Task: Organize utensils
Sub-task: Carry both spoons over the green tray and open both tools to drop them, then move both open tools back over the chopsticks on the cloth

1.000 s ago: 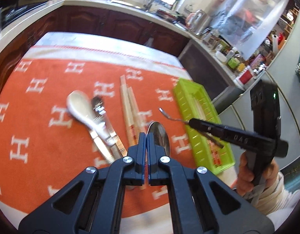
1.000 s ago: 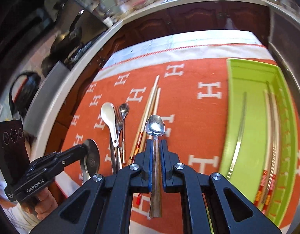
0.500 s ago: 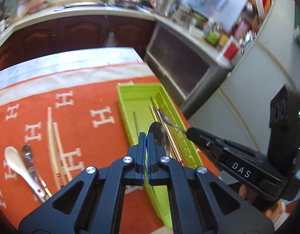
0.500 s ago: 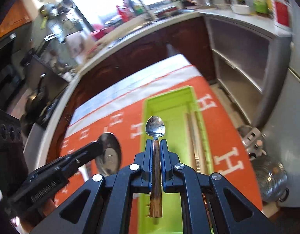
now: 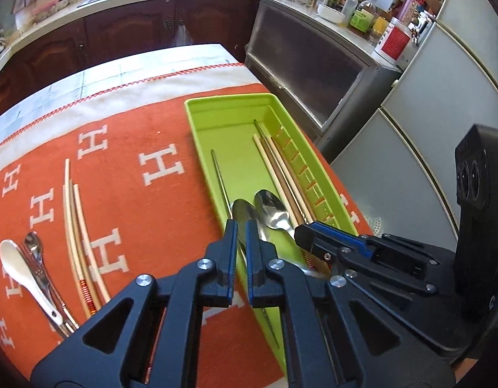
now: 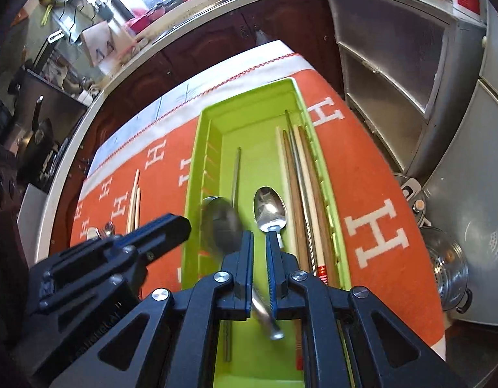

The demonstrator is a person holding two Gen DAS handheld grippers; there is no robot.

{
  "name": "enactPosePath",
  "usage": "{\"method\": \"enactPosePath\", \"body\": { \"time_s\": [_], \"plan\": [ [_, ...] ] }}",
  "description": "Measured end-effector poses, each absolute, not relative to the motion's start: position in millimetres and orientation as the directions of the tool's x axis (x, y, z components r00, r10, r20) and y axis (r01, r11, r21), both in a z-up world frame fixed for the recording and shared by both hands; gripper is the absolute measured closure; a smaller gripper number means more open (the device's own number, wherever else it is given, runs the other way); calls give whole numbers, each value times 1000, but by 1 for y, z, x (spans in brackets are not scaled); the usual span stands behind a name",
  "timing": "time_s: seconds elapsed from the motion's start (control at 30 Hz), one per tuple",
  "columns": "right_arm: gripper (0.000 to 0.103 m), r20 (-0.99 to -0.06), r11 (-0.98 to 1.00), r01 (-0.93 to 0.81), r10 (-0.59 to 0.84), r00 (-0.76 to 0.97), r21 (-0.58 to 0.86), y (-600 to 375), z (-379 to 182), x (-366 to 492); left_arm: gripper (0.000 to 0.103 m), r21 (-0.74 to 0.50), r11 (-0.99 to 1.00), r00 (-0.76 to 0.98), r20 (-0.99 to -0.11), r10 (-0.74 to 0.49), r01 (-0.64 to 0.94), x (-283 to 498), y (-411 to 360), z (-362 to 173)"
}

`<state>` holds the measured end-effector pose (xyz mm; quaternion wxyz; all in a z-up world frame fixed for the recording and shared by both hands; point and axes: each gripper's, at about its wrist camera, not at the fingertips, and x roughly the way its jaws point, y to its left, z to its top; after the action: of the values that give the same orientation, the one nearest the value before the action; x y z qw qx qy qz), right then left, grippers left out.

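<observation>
A lime green tray (image 5: 229,110) (image 6: 249,110) lies on the orange cloth and holds several chopsticks (image 5: 281,168) (image 6: 300,168). Both grippers hover over its near end, jaws slightly parted. In the left wrist view two steel spoons lie in the tray: one (image 5: 244,213) just past my left gripper (image 5: 242,226), the other (image 5: 271,208) beside it. In the right wrist view a steel spoon (image 6: 270,207) lies ahead of my right gripper (image 6: 258,237); a blurred spoon (image 6: 221,223) lies to its left, its handle running under the fingers.
A white ceramic spoon (image 5: 19,265), a fork and small spoon (image 5: 38,258), and wooden chopsticks (image 5: 76,226) lie on the cloth left of the tray. Cabinets and a cluttered counter stand beyond the table. Steel pots (image 6: 446,258) sit on the floor to the right.
Both grippers carried their spoons over to the green tray and opened. The spoons now lie in the tray; the one from my left gripper is still blurred with motion.
</observation>
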<state>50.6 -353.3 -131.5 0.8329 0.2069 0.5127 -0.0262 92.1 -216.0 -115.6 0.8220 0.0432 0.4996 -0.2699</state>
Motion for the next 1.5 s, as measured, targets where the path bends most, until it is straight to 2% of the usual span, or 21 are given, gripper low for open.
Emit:
{"method": "enactPosePath", "body": {
  "time_s": [0.07,0.13,0.2,0.23,0.57,0.87,1.03,1.2,1.5],
  "plan": [
    [89,-863,919,245,164,477,310,-349,-129,49,98,-182,858,369,-846,-386,480,92,-210,-112],
    [88,-859,924,235,155,488,300,-344,-124,46,88,-168,864,378,-848,-372,475,88,-203,-106],
    [88,-853,930,221,151,500,294,-338,-117,43,68,-159,870,395,-843,-366,467,83,-195,-100],
    [88,-850,933,211,152,505,293,-339,-110,40,67,-147,875,414,-837,-359,461,80,-190,-96],
    [87,-846,949,153,163,508,275,-309,-89,25,64,-91,900,493,-811,-316,426,47,-141,-71],
    [86,-853,961,82,193,486,264,-274,-79,15,55,-51,958,579,-787,-213,283,30,-68,-59],
    [82,-855,969,33,201,478,247,-250,-74,18,54,-59,982,587,-795,-154,178,28,-19,-65],
    [82,-859,974,-38,215,464,223,-220,-71,30,54,-77,994,584,-804,-110,81,28,27,-73],
    [82,-884,963,-105,269,382,247,-180,-95,70,54,-88,996,544,-836,-74,-1,38,61,-97]
  ]
}}
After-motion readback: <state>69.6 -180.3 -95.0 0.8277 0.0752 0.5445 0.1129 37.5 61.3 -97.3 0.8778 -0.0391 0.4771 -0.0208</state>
